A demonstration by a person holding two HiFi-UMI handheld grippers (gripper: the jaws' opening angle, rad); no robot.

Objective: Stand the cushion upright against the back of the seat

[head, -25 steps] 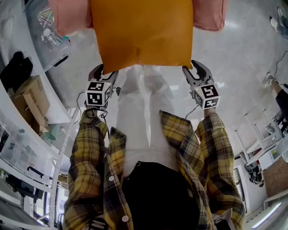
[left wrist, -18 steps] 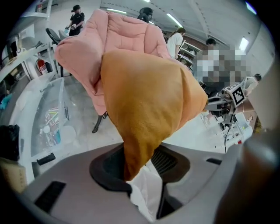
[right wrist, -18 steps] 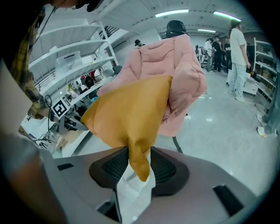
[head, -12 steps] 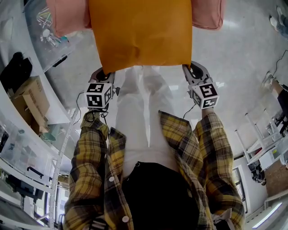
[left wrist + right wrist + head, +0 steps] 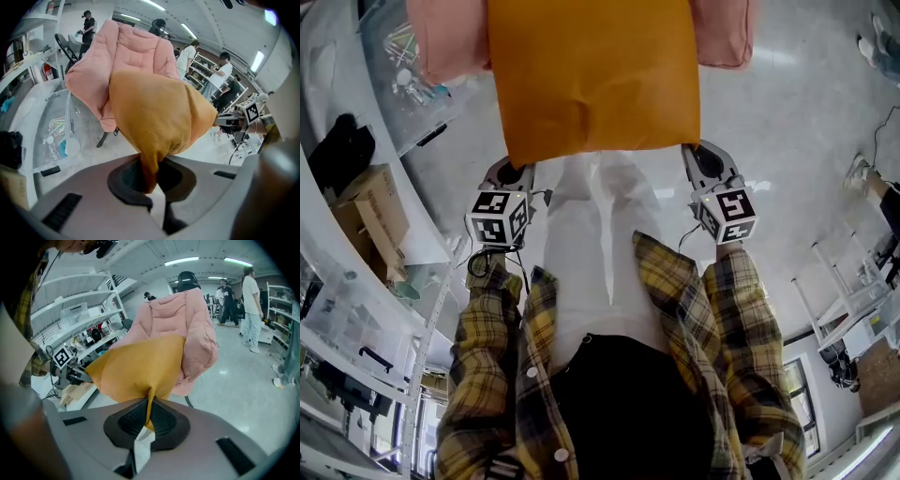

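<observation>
An orange cushion [image 5: 591, 75] lies on a pink padded seat [image 5: 450, 42] in front of me. My left gripper [image 5: 514, 169] is shut on the cushion's near left corner, and my right gripper [image 5: 694, 156] on its near right corner. Both sets of jaws have just been closing on the fabric. In the left gripper view a fold of the cushion [image 5: 159, 112] is pinched at the left gripper [image 5: 150, 180], with the seat's back [image 5: 136, 51] rising behind. In the right gripper view the cushion's corner [image 5: 140, 369] is clamped in the right gripper [image 5: 147, 420].
White shelves with clear bins [image 5: 403, 80] and a cardboard box [image 5: 370, 206] run along the left. Metal racks [image 5: 853, 300] stand at the right. Several people [image 5: 251, 310] stand behind the seat. The seat's dark legs [image 5: 101, 139] rest on the glossy floor.
Both grippers stood open round the cushion's near corners; now they are shut on them and have lifted. The cushion's near edge has risen with them.
</observation>
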